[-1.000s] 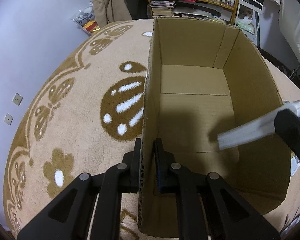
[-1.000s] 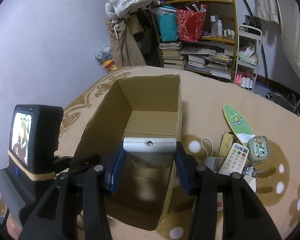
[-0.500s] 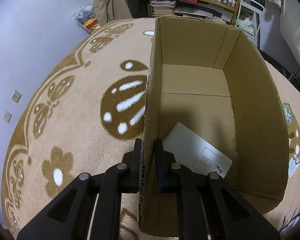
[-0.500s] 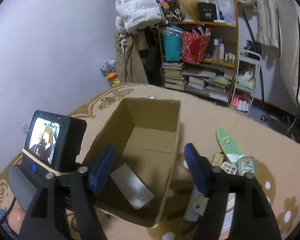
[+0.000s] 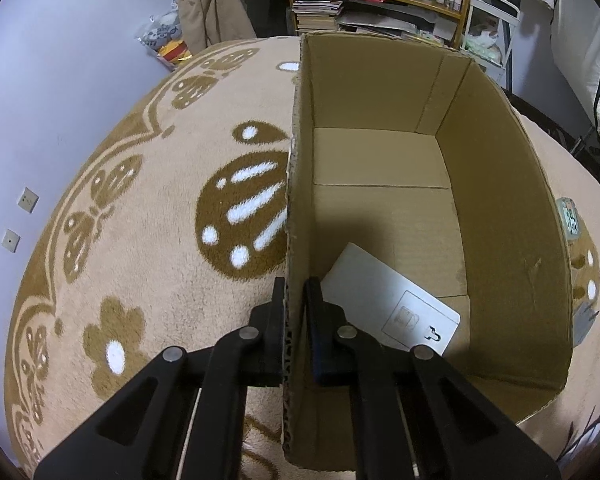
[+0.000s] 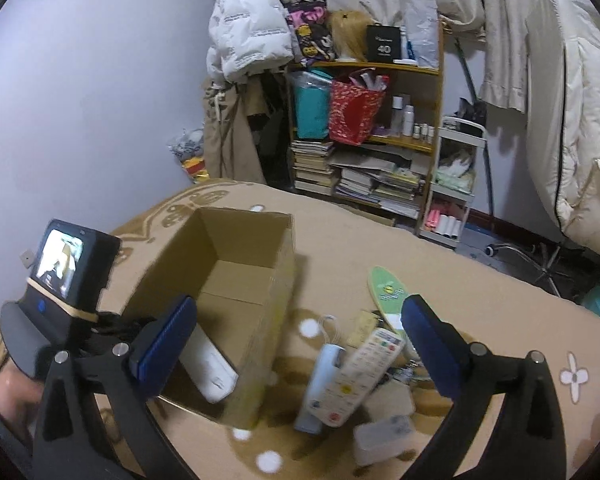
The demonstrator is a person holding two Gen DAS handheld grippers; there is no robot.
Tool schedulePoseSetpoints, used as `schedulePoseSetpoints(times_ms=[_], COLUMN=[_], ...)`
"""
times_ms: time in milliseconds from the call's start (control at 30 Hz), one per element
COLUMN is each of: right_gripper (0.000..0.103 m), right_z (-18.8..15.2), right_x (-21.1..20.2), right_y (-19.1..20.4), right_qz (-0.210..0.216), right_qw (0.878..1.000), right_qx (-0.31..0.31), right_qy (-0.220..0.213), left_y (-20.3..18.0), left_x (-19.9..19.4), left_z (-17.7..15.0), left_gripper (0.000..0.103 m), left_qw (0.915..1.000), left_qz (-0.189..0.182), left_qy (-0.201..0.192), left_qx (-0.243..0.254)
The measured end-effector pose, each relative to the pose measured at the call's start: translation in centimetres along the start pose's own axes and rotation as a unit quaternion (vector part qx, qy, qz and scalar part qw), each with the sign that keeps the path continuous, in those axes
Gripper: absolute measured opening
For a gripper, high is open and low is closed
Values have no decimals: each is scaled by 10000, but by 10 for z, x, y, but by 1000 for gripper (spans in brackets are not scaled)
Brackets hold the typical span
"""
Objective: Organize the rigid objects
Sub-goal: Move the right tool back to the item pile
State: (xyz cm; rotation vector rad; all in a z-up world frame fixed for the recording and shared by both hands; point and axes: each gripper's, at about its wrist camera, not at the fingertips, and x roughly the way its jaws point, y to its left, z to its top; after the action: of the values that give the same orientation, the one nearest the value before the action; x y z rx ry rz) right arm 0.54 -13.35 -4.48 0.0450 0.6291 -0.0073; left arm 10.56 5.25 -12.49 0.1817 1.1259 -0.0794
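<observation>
An open cardboard box (image 5: 500, 208) stands on the patterned rug. My left gripper (image 5: 296, 292) is shut on the box's left wall near its front corner. A flat white box (image 5: 388, 304) lies on the box floor at the near end; it also shows in the right wrist view (image 6: 212, 368). My right gripper (image 6: 300, 320) is open and empty, held above the rug to the right of the cardboard box (image 6: 236, 280). Below it lie a white remote control (image 6: 360, 372), a light blue device (image 6: 320, 384) and a green oval board (image 6: 388, 292).
A small white box (image 6: 384, 436) and other small items lie on the rug near the remote. A bookshelf (image 6: 364, 140) with books and bags stands against the back wall, with a white cart (image 6: 452, 192) beside it. The left gripper's body (image 6: 60, 276) shows at left.
My right gripper let go of the flat white box, which now lies in the cardboard box. The gripper opened wide, rose and moved right over the loose items. The left gripper held still.
</observation>
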Motion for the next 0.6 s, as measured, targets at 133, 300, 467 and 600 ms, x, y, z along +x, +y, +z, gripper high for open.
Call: schedulePoseSetpoints(times_ms=[133,300,467,600], right_gripper=[103,103,103,103], right_z=[-11,-32,-49,-65], right_x=[-2,-1,5,10], right_y=[-19,-48,-70,-83], right_qz=[-196,-347,-456,-525], right_qw=[9997,9981,9954,9926], right_qx=[113,414,672,854], right_qy=[81,311,499,680], left_y=[-1,1,1,0], left_x=[-1,-2,-2,-2], left_z=[-1,0,0,0], left_gripper=[8,8,8,8], left_qw=[10000,10000,9999,10000], left_qz=[6,-26,-31,-20], left_qy=[2,12,25,20], left_qx=[-8,-84,-111,-92])
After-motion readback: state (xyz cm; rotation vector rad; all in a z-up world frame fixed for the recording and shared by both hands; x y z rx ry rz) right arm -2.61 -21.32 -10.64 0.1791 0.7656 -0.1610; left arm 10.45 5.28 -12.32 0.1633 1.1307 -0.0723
